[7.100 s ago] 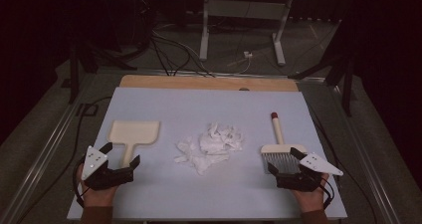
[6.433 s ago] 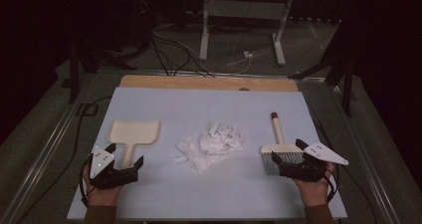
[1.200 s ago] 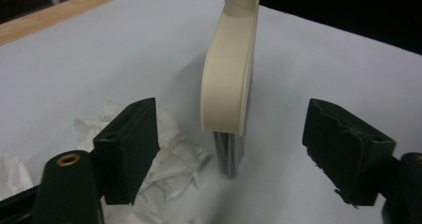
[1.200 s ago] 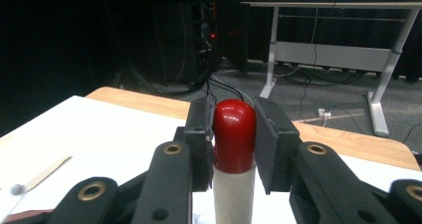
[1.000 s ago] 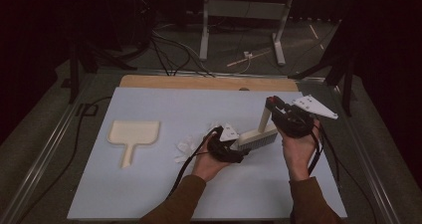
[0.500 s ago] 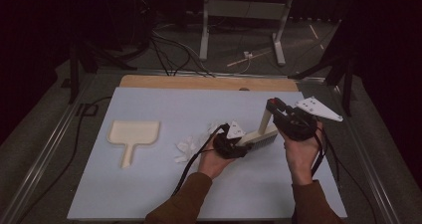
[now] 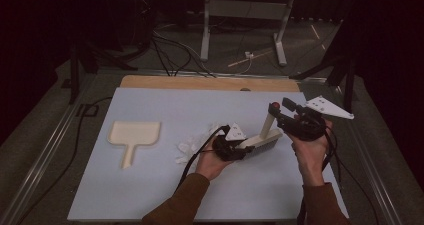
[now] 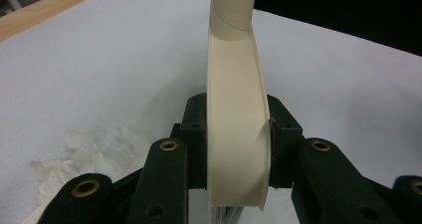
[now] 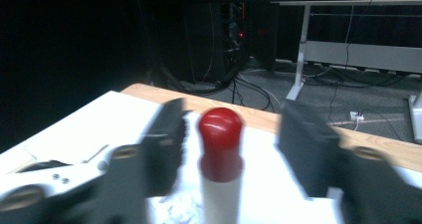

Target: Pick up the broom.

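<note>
A hand brush [image 7: 261, 141] with a cream head and a red-tipped handle stands tilted above the mat. My left gripper [image 7: 247, 148] is shut on its head; the jaws have just been closing, and in the left gripper view the pads press both sides of the cream head [image 8: 236, 134]. My right gripper [image 7: 283, 110] is at the handle's top. Its jaws have just been opening, and the red tip [image 9: 220, 129] stands between them with a gap on each side. The crumpled white paper [image 7: 192, 146] lies just left of the left hand. A cream dustpan [image 7: 134, 134] rests at the mat's left.
The pale blue mat [image 7: 200, 105] covers the table, with a wooden strip [image 7: 210, 82] along its far edge. Cables trail from both grippers toward the front. Metal rails run down both table sides, and desk legs and cables stand on the floor beyond.
The left jaws have closed onto the brush head. The right jaws, shut on the handle a second ago, now stand apart around it. Both hands have hardly moved.
</note>
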`<state>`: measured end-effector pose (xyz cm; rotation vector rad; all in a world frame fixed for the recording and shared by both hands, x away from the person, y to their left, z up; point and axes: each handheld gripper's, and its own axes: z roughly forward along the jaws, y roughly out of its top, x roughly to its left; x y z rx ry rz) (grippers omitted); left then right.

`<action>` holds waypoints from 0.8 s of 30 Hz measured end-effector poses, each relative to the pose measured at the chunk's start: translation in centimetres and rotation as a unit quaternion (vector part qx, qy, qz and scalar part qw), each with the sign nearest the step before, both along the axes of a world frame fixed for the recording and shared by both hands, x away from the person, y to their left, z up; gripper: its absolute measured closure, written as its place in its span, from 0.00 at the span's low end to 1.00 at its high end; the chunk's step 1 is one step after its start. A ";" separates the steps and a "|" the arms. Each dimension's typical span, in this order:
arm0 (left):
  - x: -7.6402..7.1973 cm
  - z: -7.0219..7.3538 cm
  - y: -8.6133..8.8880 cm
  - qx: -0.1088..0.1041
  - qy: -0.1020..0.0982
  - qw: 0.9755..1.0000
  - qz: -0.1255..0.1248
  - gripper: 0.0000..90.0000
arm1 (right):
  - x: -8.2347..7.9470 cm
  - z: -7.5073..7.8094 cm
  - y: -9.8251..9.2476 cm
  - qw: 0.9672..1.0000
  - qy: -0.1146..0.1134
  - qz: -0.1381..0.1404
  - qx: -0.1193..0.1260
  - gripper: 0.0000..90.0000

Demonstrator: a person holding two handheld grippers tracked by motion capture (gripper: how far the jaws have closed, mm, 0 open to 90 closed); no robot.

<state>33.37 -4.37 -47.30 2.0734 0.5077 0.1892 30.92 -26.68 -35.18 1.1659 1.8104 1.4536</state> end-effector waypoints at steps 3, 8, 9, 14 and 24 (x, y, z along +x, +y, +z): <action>0.0 0.3 0.3 -0.007 0.004 1.000 -0.002 0.78 | 0.2 -0.2 -0.8 1.000 -0.002 0.005 0.004 0.20; 0.1 1.2 1.4 -0.014 0.005 1.000 -0.007 0.78 | 1.1 -1.0 -1.9 0.999 0.030 0.034 -0.012 0.04; 0.2 1.3 1.6 -0.018 0.007 1.000 -0.007 0.78 | 1.3 -1.3 -2.0 0.998 0.037 0.046 -0.015 0.03; 0.4 2.3 3.2 -0.024 0.006 1.000 -0.011 0.78 | 2.5 -2.9 -2.5 0.994 0.061 0.088 -0.014 0.02; 0.5 3.9 6.1 -0.028 0.006 0.999 -0.044 0.78 | 3.3 -4.2 -0.8 0.978 0.081 0.186 -0.044 0.00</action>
